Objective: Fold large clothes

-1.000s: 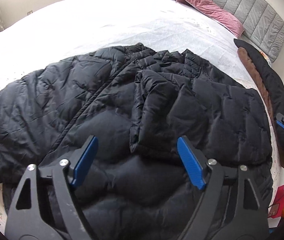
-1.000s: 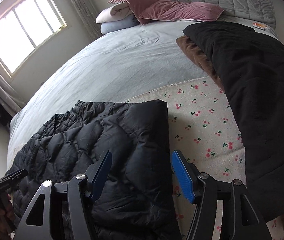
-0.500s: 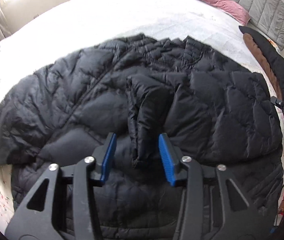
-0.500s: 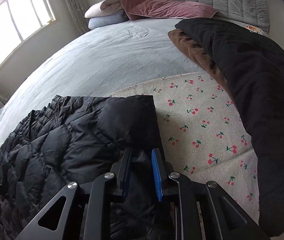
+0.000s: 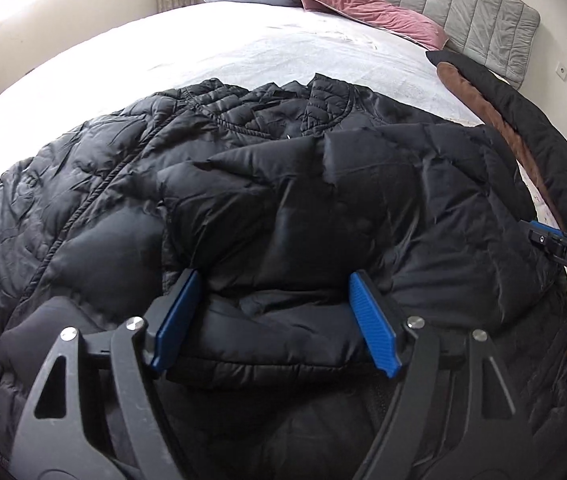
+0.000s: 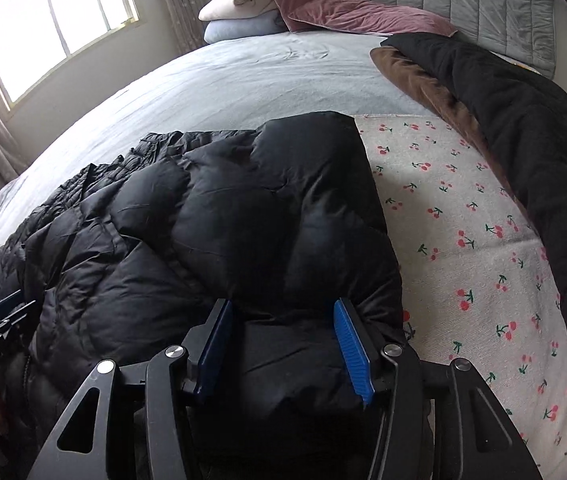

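**Both grippers release the folded jacket**

Jaws of both grippers stand wide apart now, where half a second ago they were almost together, pinching folds of the black puffer jacket [image 5: 267, 208]. One second ago they were also spread, so each gripper has made one short close and open again.

I take the jacket as landmark and go from left to right. At its left part, the left gripper [image 5: 273, 322] has its blue pads on both sides of a thick padded fold. The fold bulges between the pads, but I cannot tell if they touch it. The panel beyond this fold now lies flatter over the jacket's middle than the narrow ridge that stood there before.

At the jacket's right edge, the right gripper [image 6: 283, 346] frames the near end of the folded side, its pads also parted. Right of the jacket the cherry-print sheet [image 6: 463, 264] lies bare, and further right lies a dark blanket [image 6: 523, 128] with a brown lining.

My judgement: the side panels are laid in, both grips are let go, and the jacket rests on the bed [image 5: 219, 44] by itself. The next fold, probably bottom to collar, will need new grips.
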### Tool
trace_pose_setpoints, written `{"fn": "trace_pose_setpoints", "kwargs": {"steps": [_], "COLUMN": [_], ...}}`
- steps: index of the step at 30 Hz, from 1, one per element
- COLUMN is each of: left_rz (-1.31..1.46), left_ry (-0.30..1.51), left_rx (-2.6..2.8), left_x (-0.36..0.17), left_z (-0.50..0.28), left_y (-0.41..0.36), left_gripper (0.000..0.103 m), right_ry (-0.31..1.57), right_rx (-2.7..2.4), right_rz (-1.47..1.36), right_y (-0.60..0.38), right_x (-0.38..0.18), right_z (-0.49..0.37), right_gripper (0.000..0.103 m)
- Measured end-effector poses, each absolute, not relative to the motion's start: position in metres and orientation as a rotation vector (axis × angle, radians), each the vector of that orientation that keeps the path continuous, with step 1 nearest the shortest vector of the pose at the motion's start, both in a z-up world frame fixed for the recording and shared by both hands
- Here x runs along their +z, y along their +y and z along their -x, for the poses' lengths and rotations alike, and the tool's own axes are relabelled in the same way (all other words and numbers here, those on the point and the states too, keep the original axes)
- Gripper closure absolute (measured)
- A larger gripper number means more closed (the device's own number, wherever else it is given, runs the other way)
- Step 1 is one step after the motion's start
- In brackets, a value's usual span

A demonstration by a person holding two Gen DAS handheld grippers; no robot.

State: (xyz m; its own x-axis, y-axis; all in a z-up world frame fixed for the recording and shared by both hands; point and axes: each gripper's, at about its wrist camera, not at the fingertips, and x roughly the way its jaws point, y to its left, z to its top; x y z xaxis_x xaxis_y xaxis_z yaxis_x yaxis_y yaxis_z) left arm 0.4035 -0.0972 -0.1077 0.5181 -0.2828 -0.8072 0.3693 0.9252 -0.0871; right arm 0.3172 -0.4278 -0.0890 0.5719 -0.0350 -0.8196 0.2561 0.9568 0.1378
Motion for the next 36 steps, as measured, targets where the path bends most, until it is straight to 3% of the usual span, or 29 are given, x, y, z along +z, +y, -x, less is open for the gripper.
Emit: {"fn": "trace_pose_setpoints", "kwargs": {"steps": [4, 8, 15, 24, 36], "left_rz": [-0.054, -0.037, -0.003, 0.075, 0.227], "left_ry": [0.961, 0.955, 0.968, 0.981, 1.003], "left_rx": [-0.374, -0.353, -0.301, -0.197, 0.015], "left_x": [-0.081, -0.05, -0.009, 0.005, -0.025], "left_z": [-0.388, -0.363, -0.322, -0.282, -0.261], "left_y": [-0.085, -0.065, -0.015, 0.071, 0.226], "left_gripper": [0.025, 0.018, 0.008, 0.006, 0.006], "right_ry": [0.93, 0.9, 0.918, 0.946, 0.97], "right_rx": [-0.16, -0.149, -0.099, -0.08, -0.069], "right_rz": [-0.218, -0.201, -0.228, -0.168, -0.142], "right_y": [-0.414, -0.396, -0.363, -0.328, -0.3], "right_x": [-0.057, -0.021, 0.012, 0.015, -0.014], "right_z": [-0.297, -0.268, -0.225, -0.188, -0.18], "right_gripper": [0.049, 0.038, 0.031, 0.027, 0.025]}}
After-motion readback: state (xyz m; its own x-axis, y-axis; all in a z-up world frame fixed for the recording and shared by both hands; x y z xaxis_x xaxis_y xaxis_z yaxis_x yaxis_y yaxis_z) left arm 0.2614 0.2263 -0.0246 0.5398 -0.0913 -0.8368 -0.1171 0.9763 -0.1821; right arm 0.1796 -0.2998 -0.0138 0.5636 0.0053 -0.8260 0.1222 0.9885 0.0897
